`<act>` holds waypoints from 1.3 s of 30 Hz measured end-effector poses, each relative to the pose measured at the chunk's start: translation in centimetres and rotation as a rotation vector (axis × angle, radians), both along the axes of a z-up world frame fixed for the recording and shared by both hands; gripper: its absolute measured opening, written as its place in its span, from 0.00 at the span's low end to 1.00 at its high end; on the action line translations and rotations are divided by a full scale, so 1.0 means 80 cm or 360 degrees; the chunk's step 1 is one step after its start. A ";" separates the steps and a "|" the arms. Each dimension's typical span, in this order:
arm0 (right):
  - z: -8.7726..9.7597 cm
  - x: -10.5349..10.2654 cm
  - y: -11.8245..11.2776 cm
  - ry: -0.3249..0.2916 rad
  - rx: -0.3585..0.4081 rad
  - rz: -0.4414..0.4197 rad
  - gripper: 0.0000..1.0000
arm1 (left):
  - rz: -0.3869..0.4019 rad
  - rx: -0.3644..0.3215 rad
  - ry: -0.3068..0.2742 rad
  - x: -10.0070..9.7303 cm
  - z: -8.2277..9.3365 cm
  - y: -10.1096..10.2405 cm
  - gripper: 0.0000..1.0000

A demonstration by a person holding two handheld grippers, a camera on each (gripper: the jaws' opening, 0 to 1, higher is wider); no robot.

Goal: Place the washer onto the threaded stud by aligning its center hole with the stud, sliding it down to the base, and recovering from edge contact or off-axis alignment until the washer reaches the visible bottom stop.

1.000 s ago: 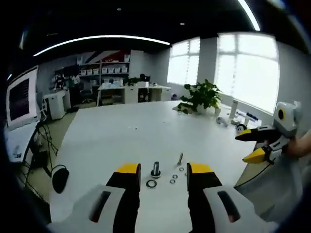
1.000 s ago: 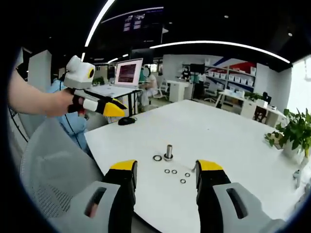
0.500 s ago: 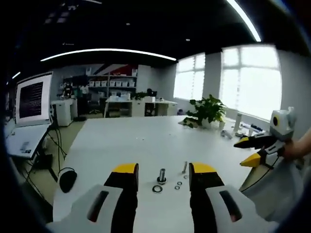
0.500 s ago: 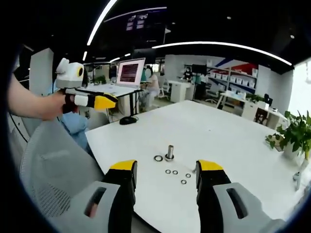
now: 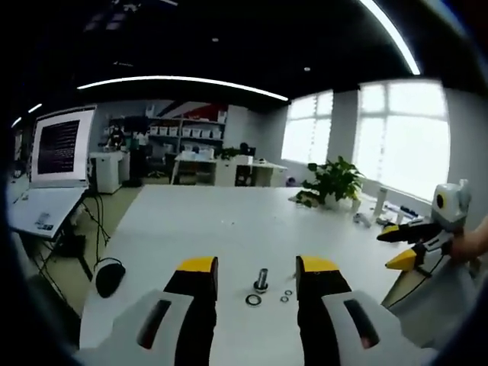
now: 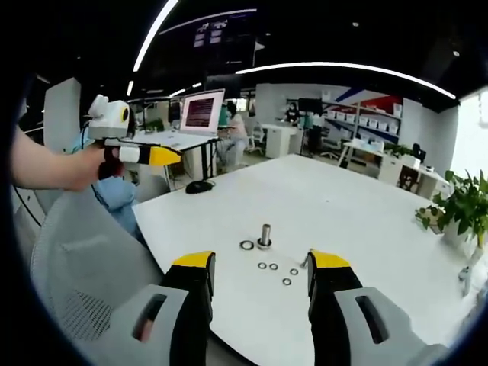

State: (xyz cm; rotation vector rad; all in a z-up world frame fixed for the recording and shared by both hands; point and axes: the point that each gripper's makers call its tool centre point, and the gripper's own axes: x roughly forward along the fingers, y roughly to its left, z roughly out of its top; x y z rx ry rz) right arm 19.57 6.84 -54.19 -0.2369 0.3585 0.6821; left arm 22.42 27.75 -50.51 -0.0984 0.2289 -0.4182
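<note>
On the white table (image 6: 358, 206), near its front edge, the threaded stud (image 6: 264, 235) stands upright with nothing on it yet. Just beside its left lies the largest washer (image 6: 246, 245), flat and apart from the base; a few smaller washers (image 6: 268, 267) are scattered a little nearer and to the right. In the left gripper view the same stud (image 5: 261, 280) and washer (image 5: 252, 300) sit between that gripper's jaws, only farther off.

Neither gripper holds anything. The right gripper (image 6: 260, 268) hangs above the near edge with its jaws wide; the left gripper (image 5: 249, 272) is likewise spread and well back from the parts.

My guess is the pick-up comes first. A flat washer on a smooth table is awkward: better to come down steeply, pinch it across the rim and leave the centre hole clear. Then carry it level over the stud tip and lower it straight. If an edge catches the thread, ease off, re-centre and try again until it rests at the base.
</note>
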 end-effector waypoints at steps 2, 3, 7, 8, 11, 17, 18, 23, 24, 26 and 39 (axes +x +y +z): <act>0.001 0.001 0.002 -0.0002 0.0007 0.0010 0.51 | -0.0011 0.0034 -0.0006 0.000 0.000 -0.004 0.39; 0.002 0.001 0.002 -0.0004 0.0012 0.0014 0.51 | -0.0015 0.0045 -0.0005 0.001 0.000 -0.005 0.39; 0.002 -0.001 0.005 -0.0004 0.0015 0.0029 0.51 | -0.0046 0.0066 0.0019 0.000 -0.006 -0.011 0.39; 0.003 -0.001 0.006 -0.0008 0.0014 0.0032 0.51 | -0.0047 0.0079 0.0014 -0.001 -0.006 -0.012 0.39; 0.003 -0.001 0.004 -0.0014 0.0009 0.0030 0.51 | -0.0045 0.0063 0.0009 -0.002 -0.003 -0.012 0.39; 0.002 0.000 0.006 -0.0004 0.0007 0.0039 0.51 | -0.0034 0.0037 0.0022 0.001 -0.003 -0.009 0.39; 0.001 -0.001 0.007 -0.0001 0.0003 0.0045 0.51 | -0.0033 0.0038 0.0025 0.001 -0.004 -0.009 0.39; 0.004 -0.002 0.006 -0.0019 0.0007 0.0043 0.51 | -0.0071 0.0069 0.0074 0.000 -0.014 -0.014 0.39; 0.004 -0.001 0.006 -0.0015 0.0012 0.0039 0.51 | -0.0088 0.0063 0.0077 -0.001 -0.014 -0.016 0.39; 0.005 -0.001 0.006 -0.0015 0.0015 0.0043 0.51 | -0.0089 0.0078 0.0083 0.001 -0.015 -0.017 0.39; 0.008 -0.002 0.008 -0.0039 0.0023 0.0054 0.51 | -0.0182 0.0186 0.0299 0.011 -0.055 -0.047 0.37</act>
